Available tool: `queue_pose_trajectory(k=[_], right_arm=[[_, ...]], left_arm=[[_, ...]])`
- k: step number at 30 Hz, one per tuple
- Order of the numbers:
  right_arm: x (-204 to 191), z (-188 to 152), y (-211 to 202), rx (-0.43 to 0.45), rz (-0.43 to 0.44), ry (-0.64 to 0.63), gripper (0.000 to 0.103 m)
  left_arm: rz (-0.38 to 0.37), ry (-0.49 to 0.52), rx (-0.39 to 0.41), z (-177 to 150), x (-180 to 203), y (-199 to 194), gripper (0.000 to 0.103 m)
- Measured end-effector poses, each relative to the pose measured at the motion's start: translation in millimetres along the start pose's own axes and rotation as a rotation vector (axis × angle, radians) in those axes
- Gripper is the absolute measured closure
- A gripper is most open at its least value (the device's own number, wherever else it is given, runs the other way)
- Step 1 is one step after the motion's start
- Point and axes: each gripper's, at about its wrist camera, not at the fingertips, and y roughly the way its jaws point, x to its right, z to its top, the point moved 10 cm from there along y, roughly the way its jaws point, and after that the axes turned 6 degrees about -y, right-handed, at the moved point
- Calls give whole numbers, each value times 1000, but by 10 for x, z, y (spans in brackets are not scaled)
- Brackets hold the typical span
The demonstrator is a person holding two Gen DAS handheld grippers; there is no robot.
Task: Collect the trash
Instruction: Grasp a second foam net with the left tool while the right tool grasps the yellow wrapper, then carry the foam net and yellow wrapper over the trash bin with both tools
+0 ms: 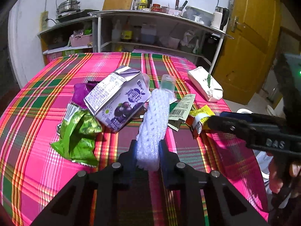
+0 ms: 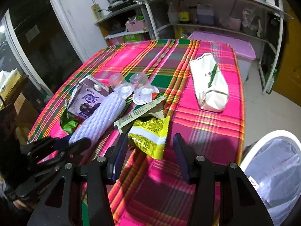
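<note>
The left gripper (image 1: 147, 148) is clamped on the near end of the white foam net sleeve (image 1: 153, 124), so a pickup is under way; next it likely lifts toward the lined bin (image 2: 272, 171). The right gripper (image 2: 150, 146) spreads wide around the yellow wrapper (image 2: 150, 137), touching nothing. Beyond lies the purple carton (image 1: 116, 101).

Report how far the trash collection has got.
Done: nothing visibly binned yet; the lined bin looks empty.
In hand: left gripper shut on foam net; right gripper open around yellow wrapper.
Left: purple carton, green bag, cups.
</note>
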Motion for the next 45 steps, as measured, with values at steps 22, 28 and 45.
queue_pose_trajectory(k=[22, 28, 45], right_arm=[[19, -107, -76, 29, -19, 2, 68], [66, -227, -288, 49, -25, 21, 69], [141, -507, -1199, 168, -75, 47, 69]], left_arm=[[-26, -36, 7, -66, -1, -131, 81], [-45, -32, 21, -109, 112, -253, 82], [-142, 41, 79, -212, 795, -791, 82]])
